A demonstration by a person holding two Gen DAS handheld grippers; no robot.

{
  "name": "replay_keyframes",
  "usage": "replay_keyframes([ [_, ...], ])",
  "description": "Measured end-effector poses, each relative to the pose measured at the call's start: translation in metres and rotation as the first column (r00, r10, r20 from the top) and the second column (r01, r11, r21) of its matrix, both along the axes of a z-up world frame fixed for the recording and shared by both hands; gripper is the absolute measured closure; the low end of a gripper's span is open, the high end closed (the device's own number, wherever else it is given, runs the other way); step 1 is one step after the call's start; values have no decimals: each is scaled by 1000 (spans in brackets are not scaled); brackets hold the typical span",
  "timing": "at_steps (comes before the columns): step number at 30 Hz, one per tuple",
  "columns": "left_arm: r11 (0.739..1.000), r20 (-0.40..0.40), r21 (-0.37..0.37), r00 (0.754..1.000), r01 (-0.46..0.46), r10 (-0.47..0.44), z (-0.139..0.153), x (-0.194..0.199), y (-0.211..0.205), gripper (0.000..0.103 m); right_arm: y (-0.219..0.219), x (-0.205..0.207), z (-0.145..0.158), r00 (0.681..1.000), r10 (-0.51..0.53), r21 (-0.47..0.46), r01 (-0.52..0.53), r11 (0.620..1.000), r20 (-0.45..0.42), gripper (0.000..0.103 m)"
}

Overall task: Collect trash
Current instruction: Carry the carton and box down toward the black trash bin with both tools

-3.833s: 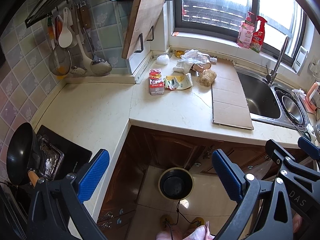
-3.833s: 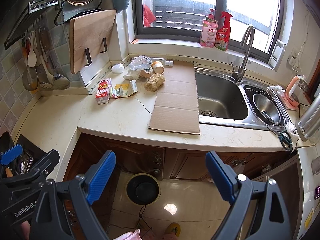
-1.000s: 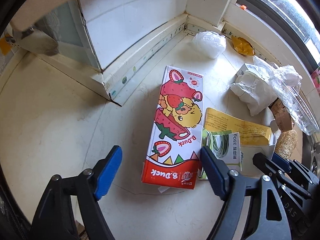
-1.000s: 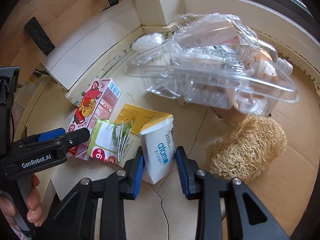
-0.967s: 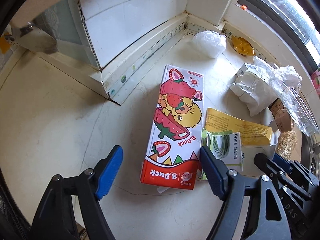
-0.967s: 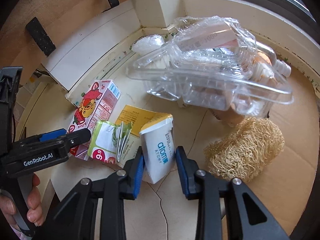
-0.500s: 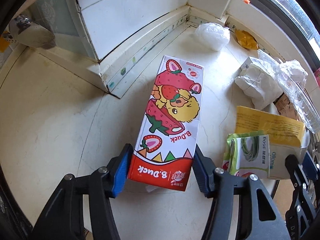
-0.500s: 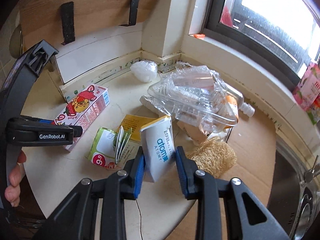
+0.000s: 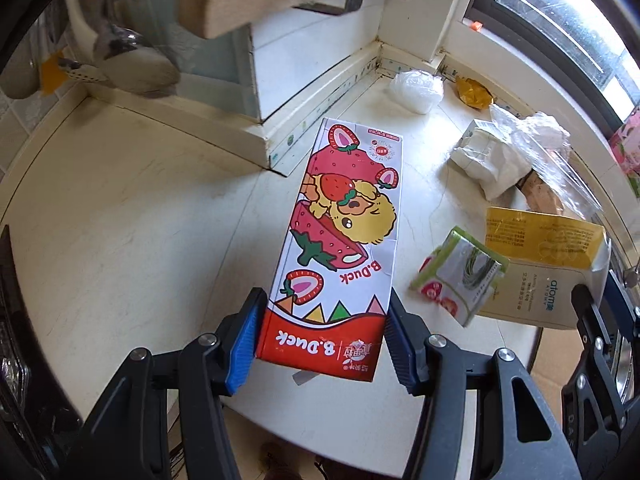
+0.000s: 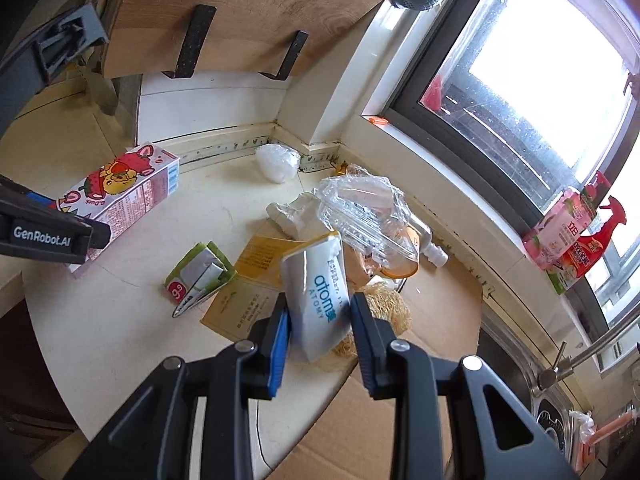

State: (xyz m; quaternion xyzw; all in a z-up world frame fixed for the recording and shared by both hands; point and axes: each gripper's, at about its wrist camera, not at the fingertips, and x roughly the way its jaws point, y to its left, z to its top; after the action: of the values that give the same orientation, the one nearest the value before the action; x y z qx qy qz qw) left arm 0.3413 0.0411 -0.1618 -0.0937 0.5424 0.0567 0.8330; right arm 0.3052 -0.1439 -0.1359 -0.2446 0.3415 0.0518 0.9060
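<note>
I have the strawberry carton [image 9: 340, 240] clamped at its red end in my left gripper [image 9: 320, 336], raised over the pale surface [image 9: 120, 232]. My right gripper [image 10: 320, 328] pinches the white pouch [image 10: 320, 292] above the cardboard sheet [image 10: 360, 432].

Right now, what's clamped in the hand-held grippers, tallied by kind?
Carton: 1, the strawberry carton, in the left hand-held gripper, whose jaws have just been closing on it.
Pouch: 1, the white pouch, in the right hand-held gripper.
Total: 2
</note>
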Motion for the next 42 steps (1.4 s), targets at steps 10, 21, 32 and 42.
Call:
replay_keyframes([
  [10,998,50,24,997,65,-67,40,-78,7,48,-9,-56,28,991,-133,40,133,990,12,73],
  [21,985,100,70,982,157,-163,73,-171,23,48,-5,-147,55,974,-225,80,222,972,35,73],
  [32,961,73,71,959,269,-274,52,-243,18,48,8,-239,37,961,-270,137,276,951,-59,73],
  [42,937,-38,42,938,346,-345,-2,-268,-4,48,1,-277,-14,923,-288,149,331,932,-255,73],
])
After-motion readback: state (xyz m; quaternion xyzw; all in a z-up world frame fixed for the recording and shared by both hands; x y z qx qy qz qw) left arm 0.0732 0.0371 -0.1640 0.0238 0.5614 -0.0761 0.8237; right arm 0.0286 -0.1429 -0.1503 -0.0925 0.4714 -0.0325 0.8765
